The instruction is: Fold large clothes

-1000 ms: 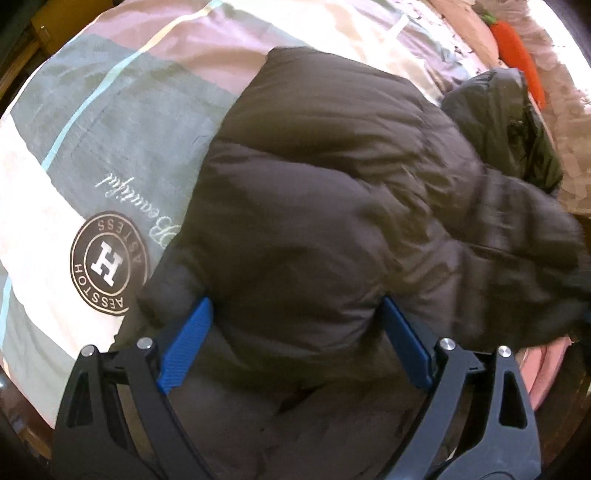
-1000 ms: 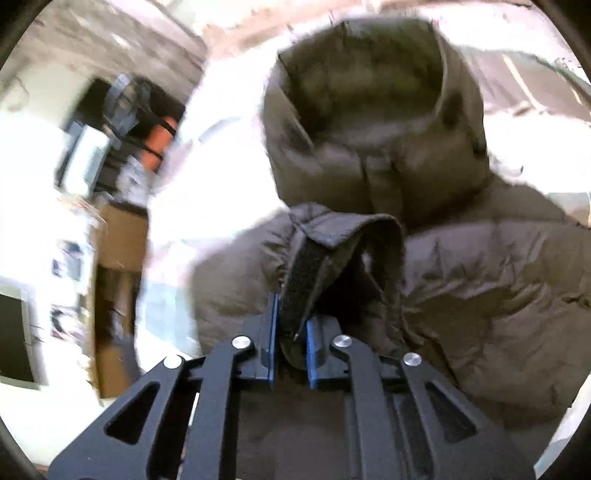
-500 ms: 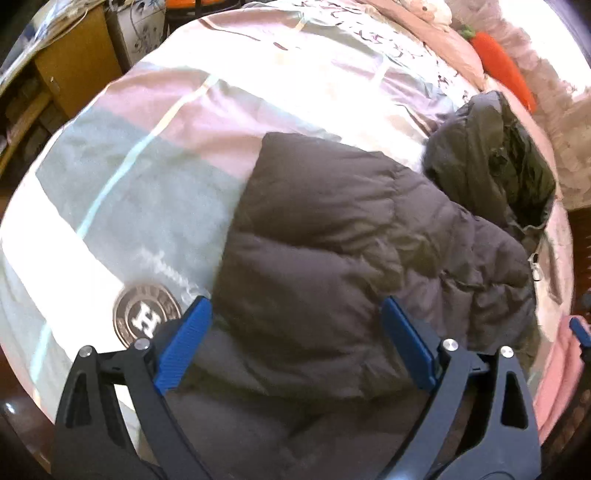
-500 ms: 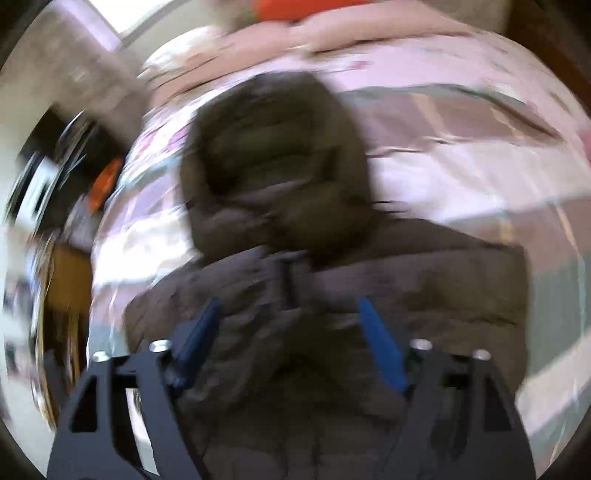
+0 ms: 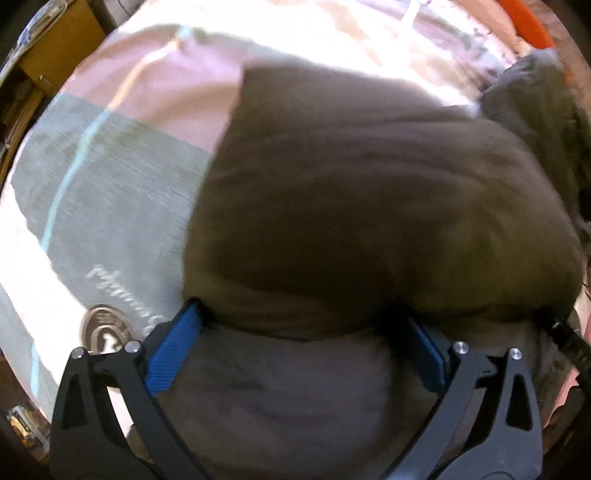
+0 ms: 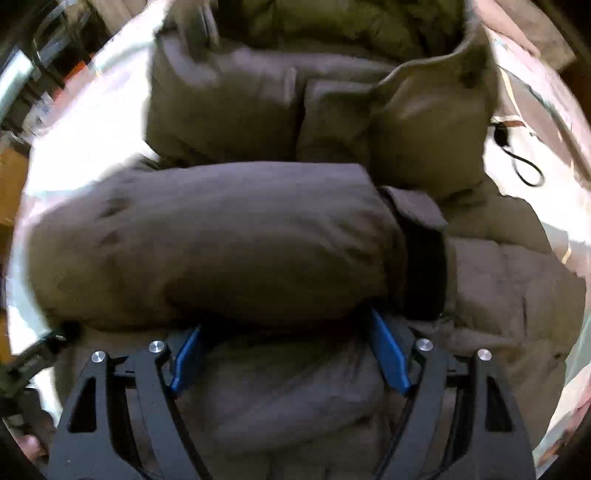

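A puffy dark-brown quilted down jacket (image 5: 369,206) lies on a bed, soft, bulky and slippery-looking, best gripped at a seamed edge; the left claw (image 5: 299,354) is opening and the right claw (image 6: 291,354) is spread apart, neither clamping it.

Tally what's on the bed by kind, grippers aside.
Puffer jackets: 2, a brown one in front and a dark green one behind it
Orange carrot plush: 1
Black cord: 1
Total: 4
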Available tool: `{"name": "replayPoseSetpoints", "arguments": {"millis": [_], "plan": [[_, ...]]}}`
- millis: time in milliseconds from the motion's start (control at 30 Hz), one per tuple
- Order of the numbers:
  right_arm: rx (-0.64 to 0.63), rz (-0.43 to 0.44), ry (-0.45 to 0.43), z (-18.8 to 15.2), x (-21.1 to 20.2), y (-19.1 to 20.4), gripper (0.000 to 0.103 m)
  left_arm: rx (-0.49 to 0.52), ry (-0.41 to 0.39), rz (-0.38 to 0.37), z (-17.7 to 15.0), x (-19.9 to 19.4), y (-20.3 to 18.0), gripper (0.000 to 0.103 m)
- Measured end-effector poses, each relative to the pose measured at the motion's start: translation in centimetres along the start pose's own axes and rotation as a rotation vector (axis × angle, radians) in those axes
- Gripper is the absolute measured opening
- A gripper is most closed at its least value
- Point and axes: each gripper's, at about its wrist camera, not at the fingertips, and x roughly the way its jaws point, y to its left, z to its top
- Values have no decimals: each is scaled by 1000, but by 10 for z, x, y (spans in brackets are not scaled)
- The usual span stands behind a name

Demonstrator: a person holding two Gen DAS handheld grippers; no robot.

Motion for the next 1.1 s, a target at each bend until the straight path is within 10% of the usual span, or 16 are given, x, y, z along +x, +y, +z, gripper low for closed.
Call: {"name": "replayPoseSetpoints", "arguments": {"millis": [67,167,300,367,533,633,767,967,1100], "plan": [[52,88,-96,-17,-40,-19,79,10,-78,-5,-12,-31,9,101],[115,-53,-166,-44,-68,-51,86,25,-127,-4,-28,-52,15,101],[220,-180,47,-72,-15,-106,86,100,1,86,-30,-9,4,101],[246,-151,75,-81,-4,-118,86,56,84,78,-31,13,8,101],[159,7,-27,-129,-76,-107,97,49,-6,4,-63,-46,21,101],[60,7,121,-183,-59,-95,98,121,23,4,-106,-63,30,101],[26,-84,348,-271,-10,-111,102,266,225,272,-181,-11,57,101],[368,199,325,-333,-77,-175,102,-138,310,86,-219,-45,159,101],[594,141,240,-362,-110,-235,102,-172,320,82,-228,-63,188,101]]}}
